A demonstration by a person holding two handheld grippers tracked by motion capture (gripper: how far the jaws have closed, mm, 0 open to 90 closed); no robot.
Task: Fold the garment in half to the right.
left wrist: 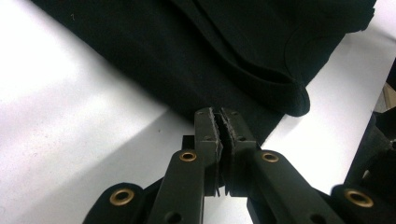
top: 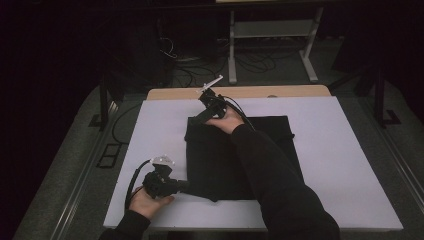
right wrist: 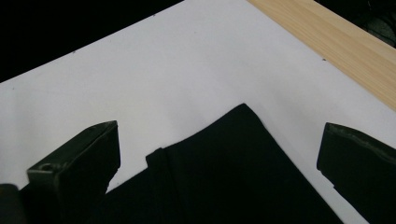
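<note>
A black garment lies folded flat on a white board. My left gripper is at the garment's near-left corner. In the left gripper view its jaws stand pressed together, tips right at the edge of the dark cloth, which they appear to pinch. My right gripper reaches across to the garment's far-left corner. In the right gripper view that gripper is open wide, with the pointed corner of the cloth lying between the two jaws and touched by neither.
The board rests on a wooden table whose bare strip runs along the far edge, also seen as table wood. The person's right sleeve lies over the garment's middle. Beyond the table are cables and a white frame on the floor.
</note>
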